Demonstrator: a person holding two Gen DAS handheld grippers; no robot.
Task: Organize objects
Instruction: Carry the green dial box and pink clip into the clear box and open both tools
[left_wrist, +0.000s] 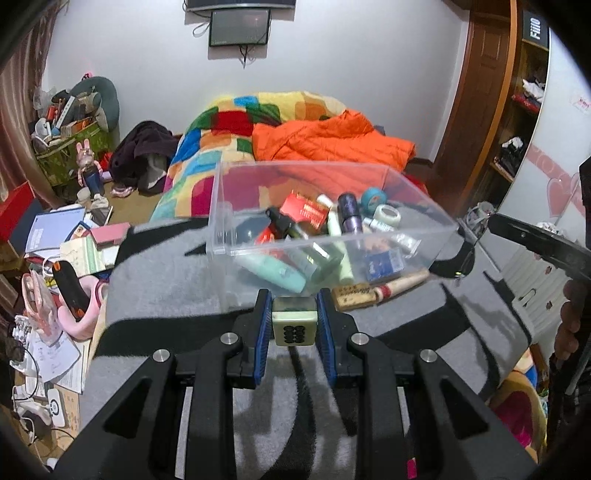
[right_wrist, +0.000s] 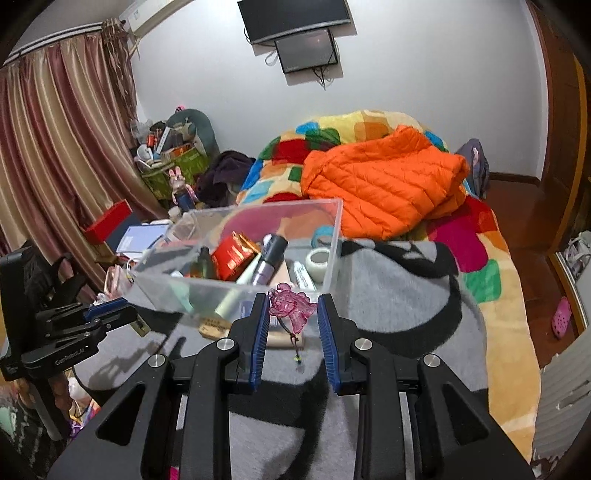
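Clear acrylic, four-walled and open on top: the storage box (left_wrist: 229, 206) sitting on a grey-and-black blanket (left_wrist: 159, 288) spread over the bed. Inside, a jumble: red packet (left_wrist: 304, 210), dark purple tube (left_wrist: 349, 212), mint-green bottle (left_wrist: 275, 271), blue carton (left_wrist: 382, 264), white tape roll (left_wrist: 387, 214), teal tape roll (left_wrist: 373, 197). Just outside the near wall, on the blanket, a wooden tag (left_wrist: 352, 295) and a cream tube (left_wrist: 402, 282) lying side by side.

Left gripper (left_wrist: 294, 321) clenched on a pale green mahjong tile (left_wrist: 294, 325), dotted face toward the camera, blue pads pressed flat against both sides, held near the box's front wall. Seen from the right wrist view, the same left gripper (right_wrist: 110, 314) low at the left, beside the box (right_wrist: 334, 236).

Right gripper (right_wrist: 293, 317) grasping a pink translucent charm (right_wrist: 291, 306), jaws closed on its edges, a thin cord with a small bead dangling below. Charm held right at the near wall of the box, above the wooden tag (right_wrist: 214, 326). Whether above the rim or just short of it, cannot tell.

Behind the box, an orange puffer jacket (right_wrist: 384, 184) on a multicoloured quilt (right_wrist: 480, 236). Striped curtains (right_wrist: 55, 147) at the left, a dark screen (right_wrist: 306, 50) on the wall.
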